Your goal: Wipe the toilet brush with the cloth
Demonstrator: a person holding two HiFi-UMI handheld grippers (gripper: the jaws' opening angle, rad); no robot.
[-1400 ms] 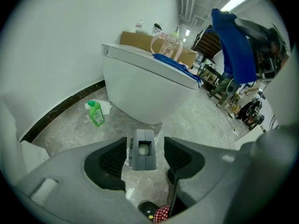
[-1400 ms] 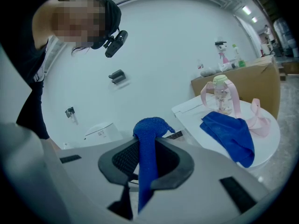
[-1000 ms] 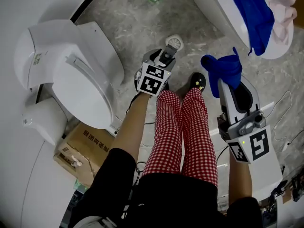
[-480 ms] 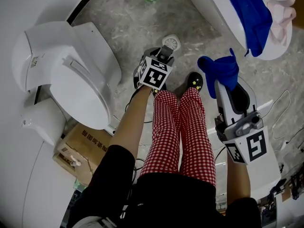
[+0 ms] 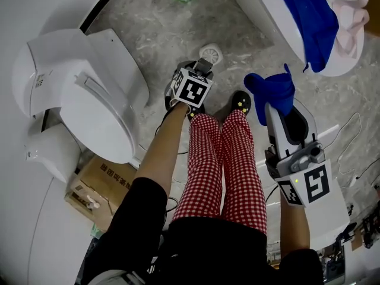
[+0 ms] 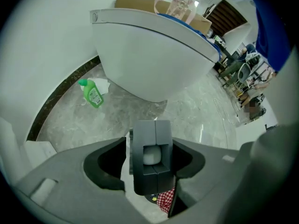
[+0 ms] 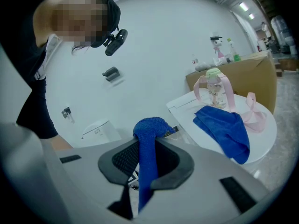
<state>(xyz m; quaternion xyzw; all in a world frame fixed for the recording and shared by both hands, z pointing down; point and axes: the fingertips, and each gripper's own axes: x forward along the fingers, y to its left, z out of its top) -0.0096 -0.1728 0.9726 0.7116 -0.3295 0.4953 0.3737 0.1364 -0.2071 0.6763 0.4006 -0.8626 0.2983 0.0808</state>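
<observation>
Next to the glossy white toilet (image 5: 95,94), the white toilet brush (image 6: 150,154) is being clamped by the left hand-held gripper (image 5: 202,70); the fuzzy blue cloth (image 5: 272,89) is being pinched tight by the right hand-held gripper (image 7: 145,157).

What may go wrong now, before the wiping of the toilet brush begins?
The left hand-held gripper pinches only the white end of the toilet brush, so it may slip or swing. The blue cloth in the right hand-held gripper is held by a narrow strip, so it may pull out when rubbed.
</observation>
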